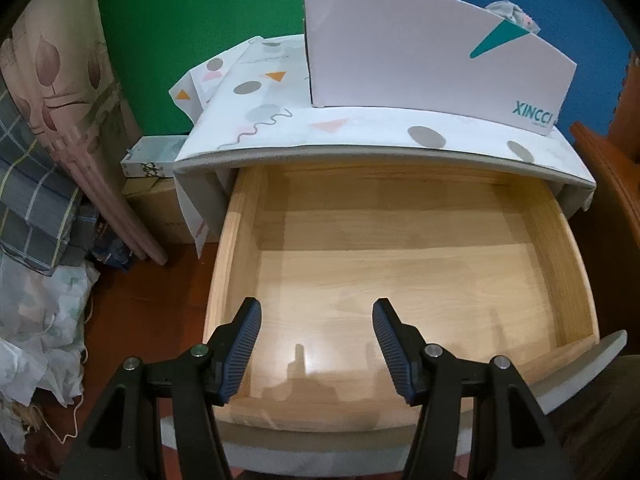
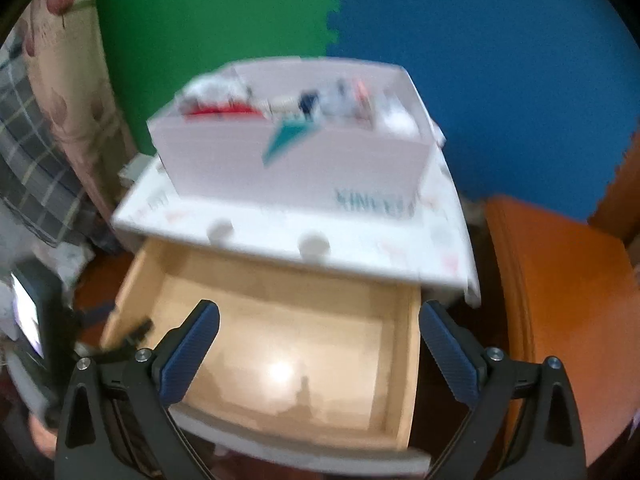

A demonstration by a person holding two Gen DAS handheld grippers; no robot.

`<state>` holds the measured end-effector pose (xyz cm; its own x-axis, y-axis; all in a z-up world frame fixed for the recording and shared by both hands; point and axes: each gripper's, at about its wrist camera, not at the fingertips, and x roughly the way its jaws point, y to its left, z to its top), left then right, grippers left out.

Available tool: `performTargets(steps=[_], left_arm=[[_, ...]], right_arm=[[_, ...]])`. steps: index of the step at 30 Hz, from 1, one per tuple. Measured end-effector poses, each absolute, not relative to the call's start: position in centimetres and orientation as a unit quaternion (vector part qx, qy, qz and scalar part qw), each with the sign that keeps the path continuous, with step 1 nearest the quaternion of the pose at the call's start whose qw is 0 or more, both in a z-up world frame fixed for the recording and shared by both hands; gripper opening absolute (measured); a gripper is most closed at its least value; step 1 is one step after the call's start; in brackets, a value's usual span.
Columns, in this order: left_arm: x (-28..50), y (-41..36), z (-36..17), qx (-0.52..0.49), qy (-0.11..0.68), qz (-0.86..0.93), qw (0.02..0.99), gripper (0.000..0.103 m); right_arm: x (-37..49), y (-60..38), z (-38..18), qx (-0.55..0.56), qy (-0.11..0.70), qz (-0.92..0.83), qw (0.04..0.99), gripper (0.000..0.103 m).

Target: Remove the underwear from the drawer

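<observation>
The left wrist view showed the left gripper hovering part-open over the front edge of the pale wooden pulled-out drawer, nothing between its ribbed blue pads. On the cabinet's patterned white top, towards its right edge, stood a white cardboard box holding crumpled underwear. The right gripper hung wide open and empty above the drawer.

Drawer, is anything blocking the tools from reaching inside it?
No. The drawer is pulled open and looks bare inside, with no underwear showing. The left tool and right tool hang open above it. Clothes sit in the white box on top.
</observation>
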<state>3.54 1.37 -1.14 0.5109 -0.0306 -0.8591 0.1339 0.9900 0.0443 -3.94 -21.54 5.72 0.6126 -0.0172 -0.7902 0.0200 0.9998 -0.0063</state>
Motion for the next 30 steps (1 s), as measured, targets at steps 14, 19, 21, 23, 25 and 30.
performTargets(steps=[14,19,21,23,25,30], left_arm=[[1.9,0.0,-1.1,0.069,0.484,-0.058,0.870,0.059],[1.7,-0.1,-1.2,0.072,0.482,-0.057,0.871,0.059],[1.7,-0.1,-1.1,0.072,0.481,-0.056,0.872,0.059],[1.6,-0.1,-1.1,0.073,0.480,-0.055,0.873,0.059],[1.5,-0.2,-1.0,0.073,0.478,-0.055,0.874,0.059],[1.3,-0.2,-0.9,0.074,0.475,-0.054,0.875,0.059]], right_arm=[[-8.2,-22.3,-2.5,0.033,0.472,-0.017,0.881,0.099],[-8.2,-22.3,-3.0,0.036,0.476,-0.021,0.878,0.099],[-8.1,-22.2,-3.1,0.032,0.477,-0.020,0.878,0.099],[-8.2,-22.1,-3.2,0.029,0.475,-0.020,0.879,0.099],[-8.3,-22.1,-3.1,0.029,0.472,-0.020,0.881,0.099],[-8.4,-22.0,-3.1,0.025,0.470,-0.020,0.882,0.099]])
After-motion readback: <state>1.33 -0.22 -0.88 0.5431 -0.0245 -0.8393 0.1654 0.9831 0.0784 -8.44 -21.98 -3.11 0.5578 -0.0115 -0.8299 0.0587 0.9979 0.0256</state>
